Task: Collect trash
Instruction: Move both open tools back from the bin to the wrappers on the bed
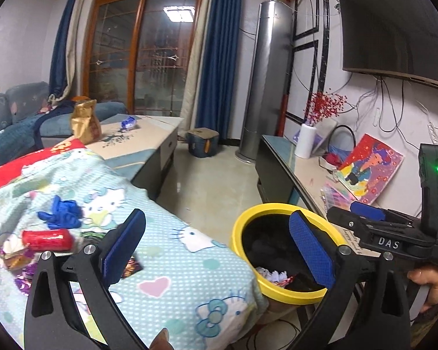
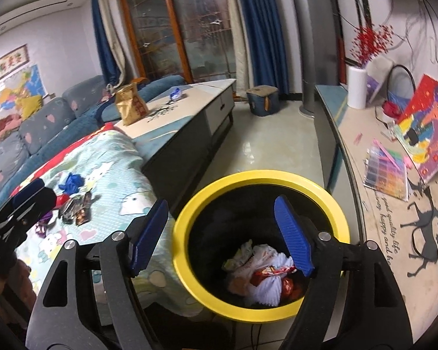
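A yellow-rimmed black bin (image 2: 187, 215) stands on the floor beside a table under a Hello Kitty cloth (image 1: 172, 262); it also shows in the left wrist view (image 1: 236, 242). Wrappers and white tissue (image 2: 265, 274) lie inside it. My right gripper (image 2: 219, 236) is open and empty, just above the bin's mouth. My left gripper (image 1: 216, 248) is open and empty, between the cloth's edge and the bin. On the cloth lie a blue glove (image 1: 62, 213), a red can (image 1: 46, 239) and several snack wrappers (image 2: 78, 207).
A long coffee table (image 1: 149, 137) behind holds a brown paper bag (image 1: 84, 122) and a blue wrapper (image 1: 128, 122). A TV console (image 2: 379, 204) runs along the right wall with a white vase (image 2: 356, 87) and paintings. A sofa (image 2: 29, 134) is at the left.
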Available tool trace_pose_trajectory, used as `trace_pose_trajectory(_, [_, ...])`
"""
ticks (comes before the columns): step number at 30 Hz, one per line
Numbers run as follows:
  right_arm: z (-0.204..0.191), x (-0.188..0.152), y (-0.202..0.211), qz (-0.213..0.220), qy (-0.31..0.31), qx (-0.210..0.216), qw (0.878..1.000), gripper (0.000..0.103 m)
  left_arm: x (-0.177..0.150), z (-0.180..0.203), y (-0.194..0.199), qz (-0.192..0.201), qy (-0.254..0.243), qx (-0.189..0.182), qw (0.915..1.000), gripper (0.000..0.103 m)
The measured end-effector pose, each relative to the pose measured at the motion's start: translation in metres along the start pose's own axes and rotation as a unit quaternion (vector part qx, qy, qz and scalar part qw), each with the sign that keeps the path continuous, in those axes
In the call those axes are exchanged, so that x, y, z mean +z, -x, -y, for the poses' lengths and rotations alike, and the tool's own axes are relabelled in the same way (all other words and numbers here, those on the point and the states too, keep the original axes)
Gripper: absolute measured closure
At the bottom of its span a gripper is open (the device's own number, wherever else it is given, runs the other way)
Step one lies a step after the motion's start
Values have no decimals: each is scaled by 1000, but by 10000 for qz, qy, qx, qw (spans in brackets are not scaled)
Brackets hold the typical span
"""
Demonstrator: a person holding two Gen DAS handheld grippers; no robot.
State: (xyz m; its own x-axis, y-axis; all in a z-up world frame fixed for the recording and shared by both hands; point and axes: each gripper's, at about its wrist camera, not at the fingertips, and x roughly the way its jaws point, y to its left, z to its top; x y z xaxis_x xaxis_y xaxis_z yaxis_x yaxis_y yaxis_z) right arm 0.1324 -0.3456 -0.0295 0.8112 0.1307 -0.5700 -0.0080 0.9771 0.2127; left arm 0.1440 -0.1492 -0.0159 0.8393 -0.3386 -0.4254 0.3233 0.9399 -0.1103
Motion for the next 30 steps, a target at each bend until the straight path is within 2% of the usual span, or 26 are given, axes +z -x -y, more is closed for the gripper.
trace_pose_trajectory(9, [-28,-3,6,68,302,197,9993,35,-1,-28,18,127,224,303,9992,7])
trace_pose_trajectory(15, [-47,-3,11,161,527,317,9980,32,0,-45,28,197,348,478,9981,7])
trace_pose_trajectory(30, [-93,-15,7,-17,1036,780,9916,32,-6,-95,53,291,749,1003,9917,7])
